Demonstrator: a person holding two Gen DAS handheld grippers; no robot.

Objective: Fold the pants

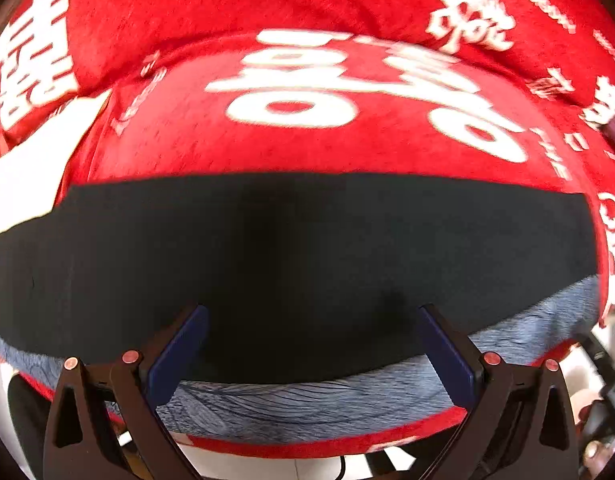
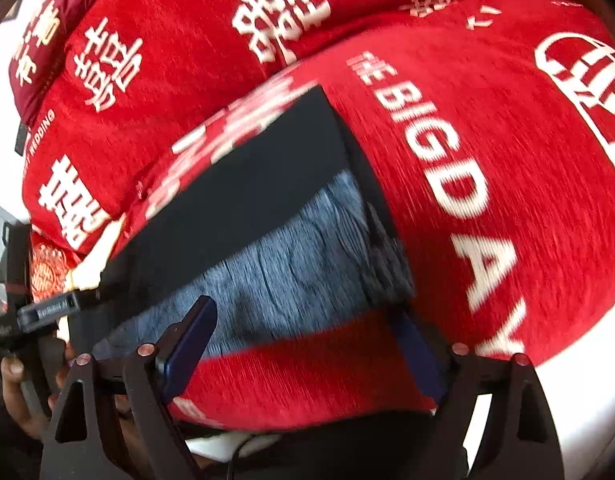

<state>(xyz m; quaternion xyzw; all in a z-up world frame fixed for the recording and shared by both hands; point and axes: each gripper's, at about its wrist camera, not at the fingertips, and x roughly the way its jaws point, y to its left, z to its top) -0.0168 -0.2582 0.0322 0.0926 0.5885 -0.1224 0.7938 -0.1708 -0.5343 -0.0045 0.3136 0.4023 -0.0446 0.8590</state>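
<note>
Both grippers hover open over the folded pants on the red blanket.

The black pants [image 1: 291, 264], fleecy grey lining showing along one edge, lie flat on a red blanket [image 1: 307, 140] printed with white lettering. The left gripper [image 1: 313, 344] and right gripper [image 2: 307, 344] stand wide, holding nothing. Best pinch both layers at the edge together, level, before folding; the blur hides exactly where the edges lie.

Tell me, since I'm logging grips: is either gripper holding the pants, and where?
No. The left gripper and right gripper both stand open above the pants; nothing is held.
</note>
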